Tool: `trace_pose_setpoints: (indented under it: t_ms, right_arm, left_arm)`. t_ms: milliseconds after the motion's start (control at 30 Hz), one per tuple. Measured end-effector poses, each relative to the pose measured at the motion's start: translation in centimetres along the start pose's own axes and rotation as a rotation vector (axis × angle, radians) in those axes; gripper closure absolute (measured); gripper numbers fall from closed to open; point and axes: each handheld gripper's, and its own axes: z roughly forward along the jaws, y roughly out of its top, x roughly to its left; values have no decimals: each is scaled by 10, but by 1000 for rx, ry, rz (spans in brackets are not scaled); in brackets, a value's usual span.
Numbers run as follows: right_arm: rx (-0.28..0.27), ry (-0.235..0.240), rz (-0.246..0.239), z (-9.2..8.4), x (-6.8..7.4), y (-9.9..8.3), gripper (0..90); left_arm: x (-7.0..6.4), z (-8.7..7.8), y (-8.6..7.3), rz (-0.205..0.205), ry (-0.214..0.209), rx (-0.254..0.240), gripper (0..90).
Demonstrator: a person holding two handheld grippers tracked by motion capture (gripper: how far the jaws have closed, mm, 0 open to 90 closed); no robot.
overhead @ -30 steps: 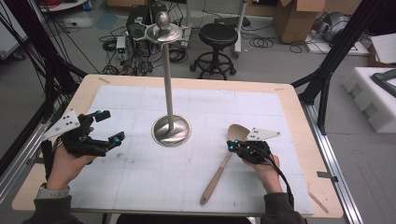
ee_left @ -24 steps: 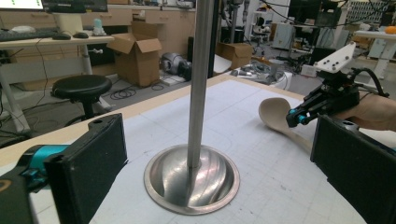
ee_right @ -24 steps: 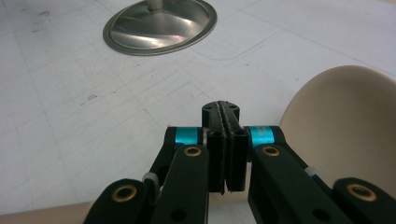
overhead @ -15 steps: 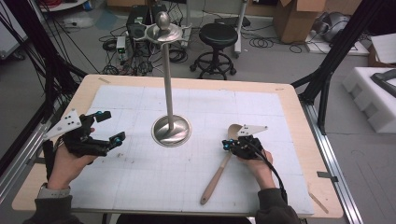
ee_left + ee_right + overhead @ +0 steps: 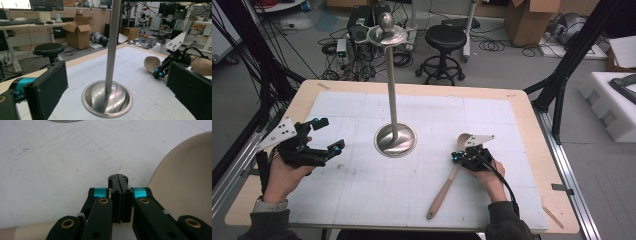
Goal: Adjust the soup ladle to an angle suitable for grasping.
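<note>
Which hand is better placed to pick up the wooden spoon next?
Right. The right gripper, jaws shut with nothing between them, sits directly over the wooden spoon near its bowl. The left gripper, jaws open, is across the table beyond the metal stand.

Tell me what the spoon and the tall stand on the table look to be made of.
Spoon: looks like wood, pale tan and matte, with no shine on bowl or handle; moulded plastic can't be ruled out.
Stand: metal, probably polished steel; its round base and pole show bright streaky reflections of the room.
</note>
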Motion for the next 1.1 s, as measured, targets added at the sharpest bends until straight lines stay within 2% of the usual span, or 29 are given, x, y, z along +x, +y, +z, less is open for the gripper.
trace_pose_setpoints:
  t_ms: [67, 167, 500, 1100]
  right_arm:
    - [5, -7, 5, -2, 1, 0, 900]
    - [11, -18, 38, -2, 1, -1, 900]
    - [49, -39, 27, -13, 2, -6, 900]
    - [36, -63, 89, -40, -10, -33, 900]
  left_arm:
    - [1, 0, 0, -4, -1, -2, 40]
    - [1, -1, 0, -6, -4, -4, 41]
    - [1, -2, 0, -12, -5, -7, 40]
    - [1, -2, 0, -11, -8, -4, 41]
